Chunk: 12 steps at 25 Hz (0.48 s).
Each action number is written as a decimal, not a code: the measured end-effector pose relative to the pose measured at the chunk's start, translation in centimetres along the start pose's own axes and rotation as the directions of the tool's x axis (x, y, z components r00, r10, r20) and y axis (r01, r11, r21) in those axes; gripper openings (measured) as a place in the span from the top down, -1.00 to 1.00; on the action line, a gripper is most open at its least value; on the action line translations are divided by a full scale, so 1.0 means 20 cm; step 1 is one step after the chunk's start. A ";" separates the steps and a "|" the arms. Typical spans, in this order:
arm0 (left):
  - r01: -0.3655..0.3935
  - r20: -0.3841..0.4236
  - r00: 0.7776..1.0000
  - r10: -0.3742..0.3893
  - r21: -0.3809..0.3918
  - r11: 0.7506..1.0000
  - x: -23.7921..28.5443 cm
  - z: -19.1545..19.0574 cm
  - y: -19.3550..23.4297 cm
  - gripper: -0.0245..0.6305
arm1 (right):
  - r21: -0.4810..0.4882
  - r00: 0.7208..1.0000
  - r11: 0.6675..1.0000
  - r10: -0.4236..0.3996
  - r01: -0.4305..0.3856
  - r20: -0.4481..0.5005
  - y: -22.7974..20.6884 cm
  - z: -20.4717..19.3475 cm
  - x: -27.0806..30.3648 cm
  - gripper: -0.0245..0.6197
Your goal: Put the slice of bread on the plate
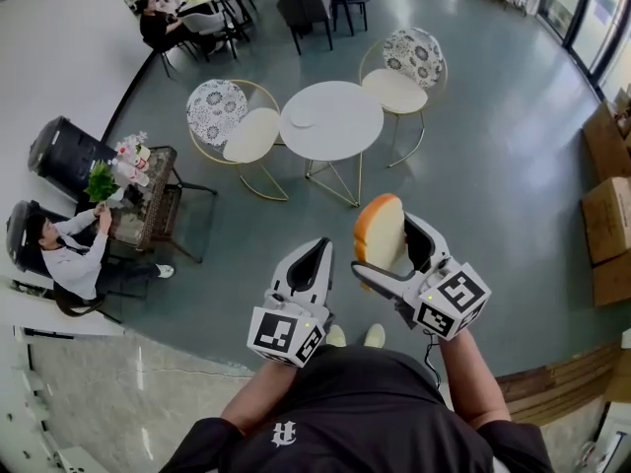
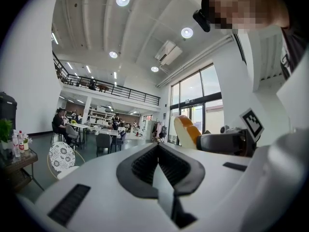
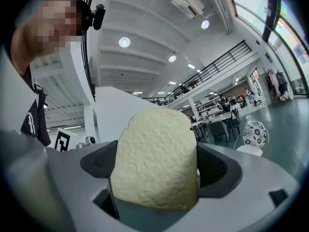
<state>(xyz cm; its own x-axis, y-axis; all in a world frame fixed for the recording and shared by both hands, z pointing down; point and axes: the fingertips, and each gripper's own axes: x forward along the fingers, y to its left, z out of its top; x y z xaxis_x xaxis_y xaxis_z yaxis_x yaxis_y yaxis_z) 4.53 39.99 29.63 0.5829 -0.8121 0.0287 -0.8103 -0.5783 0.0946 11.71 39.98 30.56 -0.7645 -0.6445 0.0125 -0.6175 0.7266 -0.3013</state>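
A slice of bread (image 1: pixel 380 230) with a pale face and tan crust stands upright between the jaws of my right gripper (image 1: pixel 386 244), which is shut on it. The bread (image 3: pixel 157 161) fills the middle of the right gripper view, and its crust (image 2: pixel 187 131) shows at the right of the left gripper view. My left gripper (image 1: pixel 314 256) is beside it to the left, shut with nothing in it, its pads (image 2: pixel 145 166) meeting. Both are held high above the floor. A small white plate (image 1: pixel 302 120) lies on the round white table (image 1: pixel 345 131) far ahead.
Two round-backed patterned chairs (image 1: pixel 219 114) (image 1: pixel 412 59) flank the table. A dark side table (image 1: pixel 148 200) with bottles and a plant stands at the left, a seated person (image 1: pixel 69 254) beside it. Cardboard boxes (image 1: pixel 603 215) are stacked at the right. More tables and chairs stand farther back.
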 end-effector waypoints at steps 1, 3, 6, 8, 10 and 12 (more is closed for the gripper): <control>-0.007 -0.001 1.000 0.007 0.002 1.000 0.00 -0.01 -0.01 0.91 | 0.000 1.000 1.000 0.005 -0.005 -0.003 -0.01 -0.01 -0.01 -0.66; -0.021 -0.004 1.000 0.021 0.002 1.000 0.01 -0.02 -0.02 0.91 | 0.000 1.000 1.000 0.015 -0.015 -0.009 -0.03 -0.03 -0.02 -0.66; -0.041 -0.011 0.999 0.041 0.002 0.999 0.02 -0.04 -0.01 0.91 | 0.007 0.999 1.000 0.028 -0.028 -0.015 -0.06 -0.04 0.00 -0.66; -0.051 -0.012 0.999 0.051 0.002 0.999 0.04 -0.04 0.01 0.91 | 0.012 0.999 0.999 0.036 -0.035 -0.018 -0.08 -0.05 0.01 -0.66; -0.056 -0.009 0.998 0.056 0.003 0.998 0.07 -0.04 0.03 0.91 | 0.015 0.999 0.999 0.038 -0.038 -0.019 -0.10 -0.04 0.03 -0.66; -0.054 -0.005 0.999 0.054 0.005 0.999 0.10 -0.03 0.06 0.91 | 0.019 0.999 0.999 0.034 -0.034 -0.017 -0.12 -0.04 0.07 -0.66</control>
<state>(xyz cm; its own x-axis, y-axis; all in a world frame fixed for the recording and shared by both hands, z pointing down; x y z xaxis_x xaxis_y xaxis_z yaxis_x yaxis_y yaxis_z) 4.81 37.81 30.48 0.5382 -0.8419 0.0386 -0.8411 -0.5337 0.0877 12.08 37.54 31.98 -0.7883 -0.6151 0.0181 -0.5875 0.7435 -0.3194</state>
